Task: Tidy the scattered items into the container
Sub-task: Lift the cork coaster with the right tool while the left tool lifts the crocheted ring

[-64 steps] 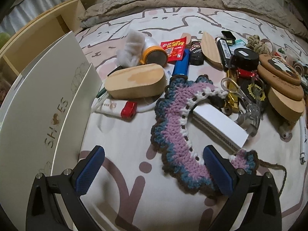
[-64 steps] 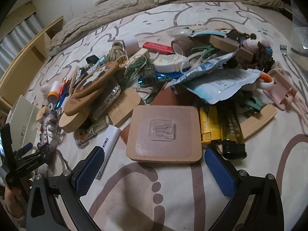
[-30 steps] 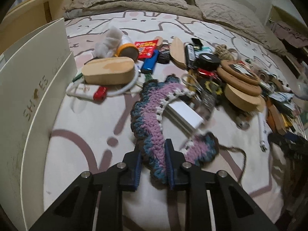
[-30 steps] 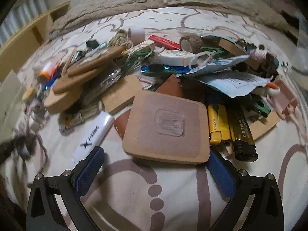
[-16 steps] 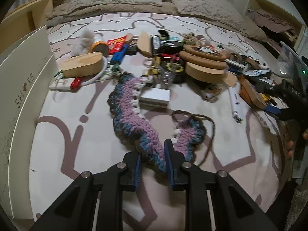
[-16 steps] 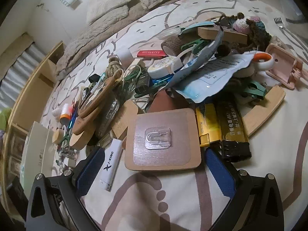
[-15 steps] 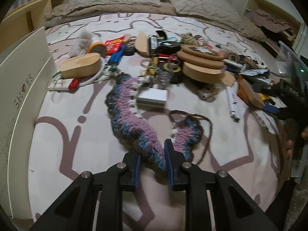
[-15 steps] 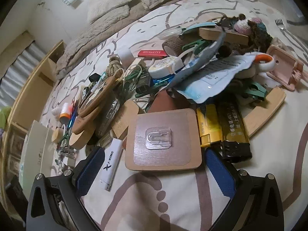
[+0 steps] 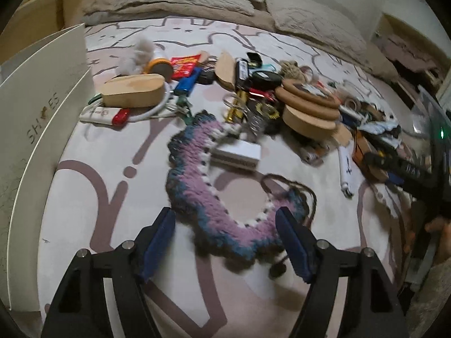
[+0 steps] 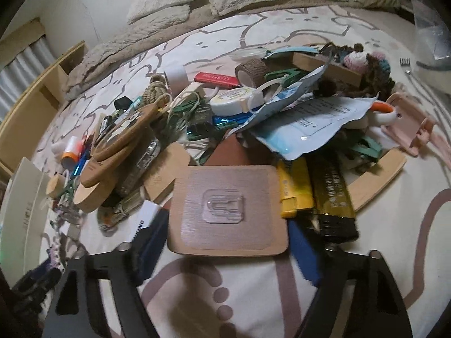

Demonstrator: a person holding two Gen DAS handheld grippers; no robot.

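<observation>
The bed (image 9: 93,186) is viewed low and close along the left tongs (image 9: 225,242), toward the pillows. The right view is set just above the square hook pad (image 10: 228,208). The stacked wooden discs (image 9: 307,101) are shared by both.

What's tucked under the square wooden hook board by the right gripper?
A brown leather-like piece pokes out behind the wooden hook board; a yellow lighter lies alongside. Anything directly underneath is hidden.
</observation>
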